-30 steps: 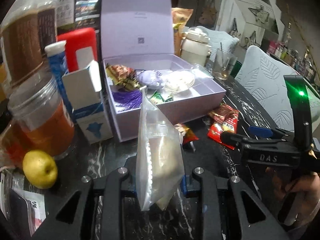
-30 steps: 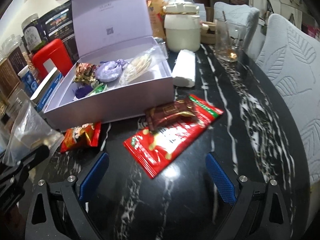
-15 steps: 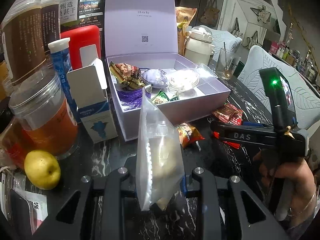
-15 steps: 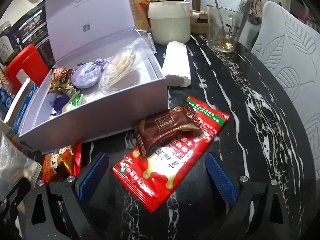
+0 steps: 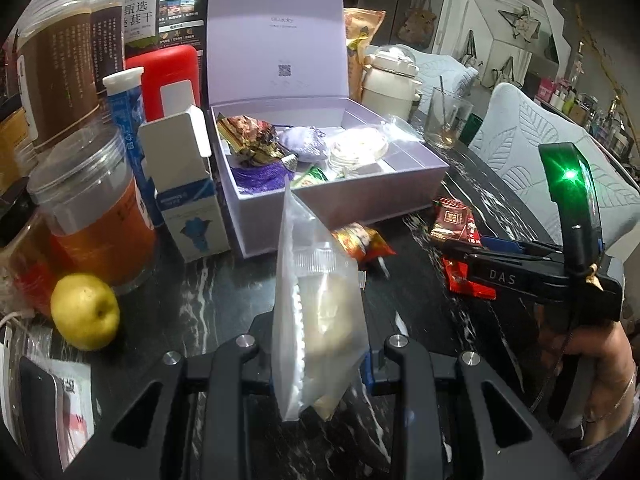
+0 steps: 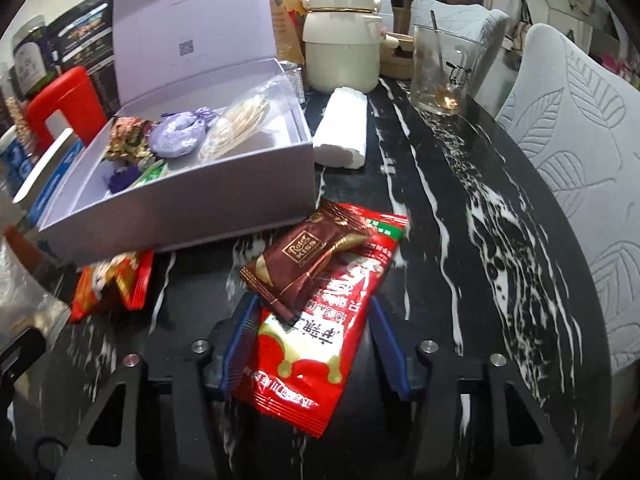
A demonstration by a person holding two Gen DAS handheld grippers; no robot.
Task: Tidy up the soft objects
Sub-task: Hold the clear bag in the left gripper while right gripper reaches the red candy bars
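Note:
My left gripper (image 5: 320,368) is shut on a clear zip bag (image 5: 316,312) of pale pads, held upright above the dark marble table. The open lilac box (image 5: 332,196) stands ahead with a purple sachet (image 5: 300,142), a gold wrapper and a bag of cotton rounds inside. My right gripper (image 6: 312,340) is open, its blue pads on either side of a red snack packet (image 6: 316,344); a brown Ritter Kiss packet (image 6: 308,256) lies on top of it. The right gripper also shows in the left wrist view (image 5: 460,256). A small orange-red packet (image 6: 112,280) lies by the box front.
Jars (image 5: 92,208), a blue tube, a white carton (image 5: 184,196) and a yellow apple (image 5: 84,312) crowd the left. A cream pot (image 6: 340,56), a glass with a spoon (image 6: 440,68) and a white tissue pack (image 6: 342,132) stand behind the box. Padded chairs line the right edge.
My right gripper moved forward over the red packet and its fingers narrowed around it. My left gripper still holds the zip bag, with the view shifted slightly.

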